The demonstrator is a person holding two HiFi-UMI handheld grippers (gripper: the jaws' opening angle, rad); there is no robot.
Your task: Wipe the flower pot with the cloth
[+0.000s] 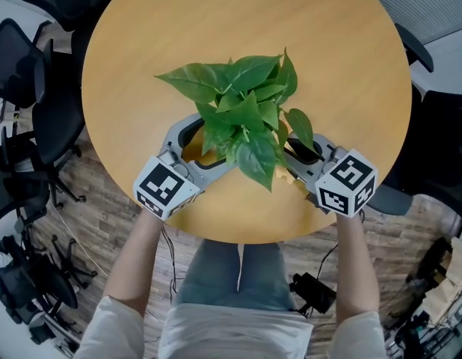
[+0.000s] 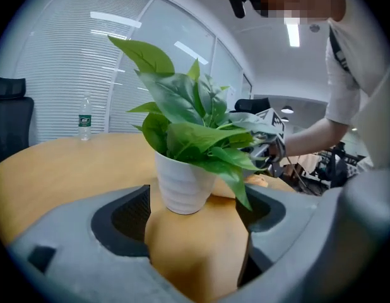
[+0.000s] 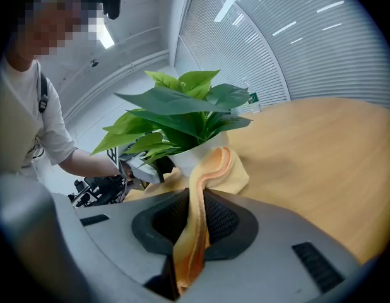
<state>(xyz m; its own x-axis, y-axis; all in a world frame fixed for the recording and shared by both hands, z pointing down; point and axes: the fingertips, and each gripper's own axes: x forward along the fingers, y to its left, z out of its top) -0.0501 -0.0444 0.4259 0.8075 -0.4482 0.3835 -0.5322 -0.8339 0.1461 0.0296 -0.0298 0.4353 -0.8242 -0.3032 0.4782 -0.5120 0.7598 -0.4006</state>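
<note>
A leafy green plant (image 1: 246, 114) grows in a white ribbed flower pot (image 2: 182, 183) near the front of the round wooden table (image 1: 238, 43); from the head view the leaves hide the pot. My left gripper (image 2: 195, 213) is open, its jaws spread to either side just short of the pot's base, pads not touching it. On the pot's other side, my right gripper (image 3: 196, 223) is shut on an orange-yellow cloth (image 3: 198, 213). The cloth runs forward from the jaws and lies bunched against the pot (image 3: 194, 155).
A water bottle (image 2: 85, 120) stands at the table's far edge. Black office chairs (image 1: 29, 88) and cables crowd the floor to the left of the table. The table's front edge is close to both grippers. A person's arms hold the grippers.
</note>
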